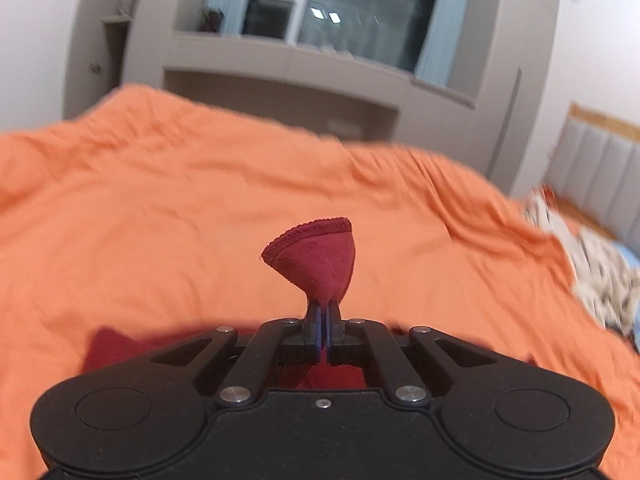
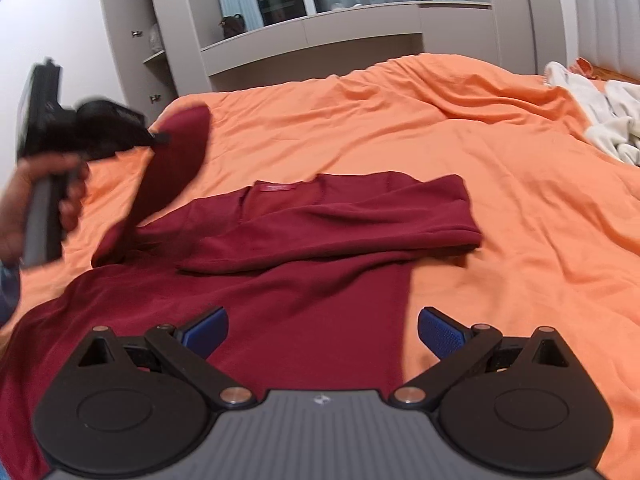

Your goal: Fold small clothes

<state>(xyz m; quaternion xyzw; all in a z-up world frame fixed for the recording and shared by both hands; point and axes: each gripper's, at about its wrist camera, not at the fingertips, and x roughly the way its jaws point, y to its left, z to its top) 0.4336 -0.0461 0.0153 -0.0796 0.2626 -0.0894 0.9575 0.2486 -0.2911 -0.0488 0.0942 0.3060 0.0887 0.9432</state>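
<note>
Your left gripper (image 1: 324, 312) has its jaws pinched on the hemmed cuff of the dark red top (image 2: 304, 240). Only the right wrist view shows that soft knit garment lying on the wrinkled orange bedsheet (image 2: 480, 140), one sleeve folded across, the other lifted. Your right gripper (image 2: 323, 330) hovers with jaws spread, empty.

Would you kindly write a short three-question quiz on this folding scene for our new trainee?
1. True or false: the right hand-held gripper is open and holds nothing.
2. What does the left hand-held gripper pinch? A) sleeve cuff B) white towel C) bedsheet
3. What colour is the bedsheet under the red shirt?

Key: 1. True. 2. A, the cuff of the shirt's sleeve, lifted off the bed. 3. Orange.
</note>
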